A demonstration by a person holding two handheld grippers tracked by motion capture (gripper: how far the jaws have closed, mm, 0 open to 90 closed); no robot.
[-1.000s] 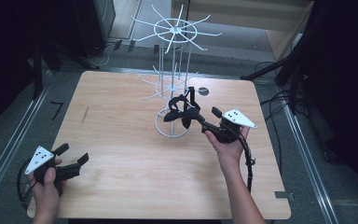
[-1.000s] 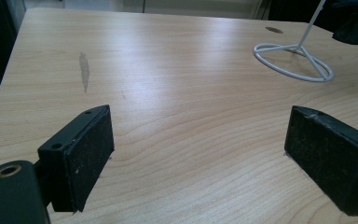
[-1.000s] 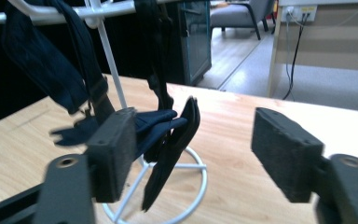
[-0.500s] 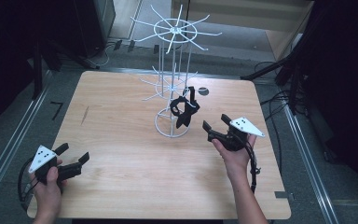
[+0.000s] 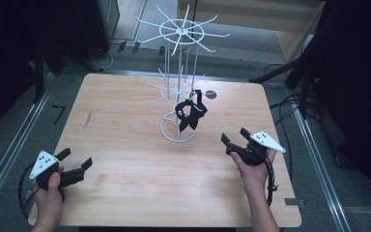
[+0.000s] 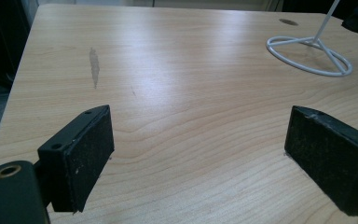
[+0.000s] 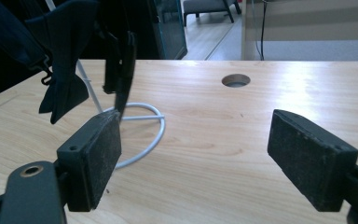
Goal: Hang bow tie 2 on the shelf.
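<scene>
The right tongs [image 5: 235,137] have drawn back from the wire rack [image 5: 179,92], jaws just opened wide and empty; the black bow tie [image 5: 191,113] hangs there. The left tongs [image 5: 75,162] rest wide open on the desk [image 5: 125,140].

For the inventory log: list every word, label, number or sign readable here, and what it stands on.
None can be read.
The table, the wire rack, the black bow tie hanging on it and both grippers' grey plates carry no print; the left gripper's plate shows just small dark dots, not letters.
</scene>
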